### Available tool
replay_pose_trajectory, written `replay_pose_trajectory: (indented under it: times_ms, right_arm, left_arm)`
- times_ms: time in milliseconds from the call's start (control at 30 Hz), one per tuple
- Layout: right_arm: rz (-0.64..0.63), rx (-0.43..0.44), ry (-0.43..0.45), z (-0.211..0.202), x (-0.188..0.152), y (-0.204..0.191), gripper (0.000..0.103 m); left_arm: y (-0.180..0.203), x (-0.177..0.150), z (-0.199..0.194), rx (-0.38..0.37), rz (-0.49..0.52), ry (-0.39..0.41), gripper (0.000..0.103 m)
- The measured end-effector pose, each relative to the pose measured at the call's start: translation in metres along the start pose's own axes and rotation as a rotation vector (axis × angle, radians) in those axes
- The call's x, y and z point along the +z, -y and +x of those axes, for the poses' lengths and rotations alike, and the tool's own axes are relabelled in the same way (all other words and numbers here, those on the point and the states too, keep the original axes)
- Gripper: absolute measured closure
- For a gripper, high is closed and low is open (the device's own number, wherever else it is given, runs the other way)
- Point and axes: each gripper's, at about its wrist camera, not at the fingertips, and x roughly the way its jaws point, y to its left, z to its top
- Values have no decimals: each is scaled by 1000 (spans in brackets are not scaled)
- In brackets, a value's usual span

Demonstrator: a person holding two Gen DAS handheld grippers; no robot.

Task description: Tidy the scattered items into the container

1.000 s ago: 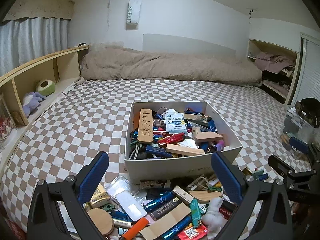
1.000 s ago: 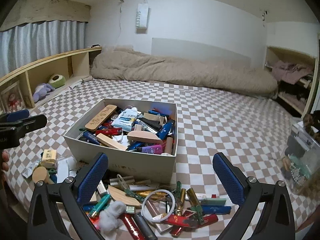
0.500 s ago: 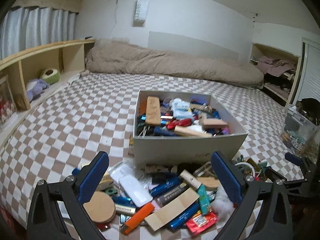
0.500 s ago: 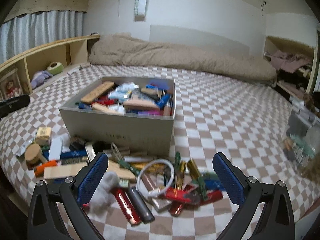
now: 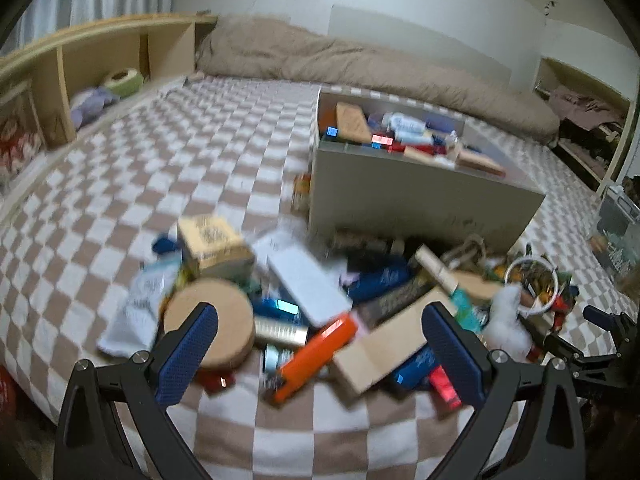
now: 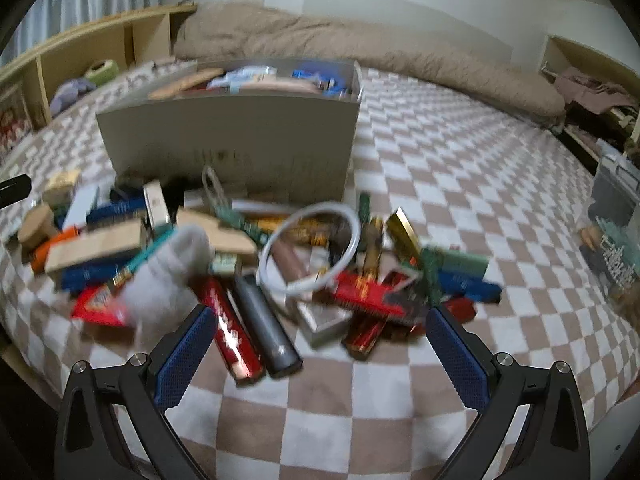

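Left wrist — orange lighter (image 5: 316, 354) (blurred) between tongs (image 5: 320, 354)

Both cams sit low over the near edge of the checked bed (image 5: 120, 184), looking forward along their fingers toward the far wall. Left wrist cam is close on the left half of the clutter pile (image 5: 320, 320), box (image 5: 420, 200) off to centre-right. Right wrist cam is close on the right half, box (image 6: 232, 140) centre-left. Shared: box, pile, white ring (image 6: 310, 248), shelf (image 5: 100, 52), duvet (image 6: 380, 52). Both frames motion-blurred.
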Motion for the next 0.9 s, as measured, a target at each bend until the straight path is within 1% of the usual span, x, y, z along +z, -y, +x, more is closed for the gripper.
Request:
replay_pose_trajectory:
  times_ms: [133,233,367,600,800,900]
  right_arm:
    - [-15,0,-53,11,-10,-7,0]
    - [-40,-8,-88,19,-16,-12,0]
    - [-46,-4,-101,23,-19,-11,0]
    - [-47,-17,-120,23,-17,-1,0]
    - [-12,14,-145,24,-19,10,0]
    - [2,-17,-145,24,-18,17,0]
  left_arm:
    - [1,-17,5,-13,1,-48,0]
    - [4,-25,7,1,16,-70,0]
    - [-1,-31,9,23,19,-85,0]
    - [-22,-38,13,100,-14,-113,0]
    - [-40,-42,18,177,-45,-138,0]
    - [-45,-43,22,200,-53,-148,0]
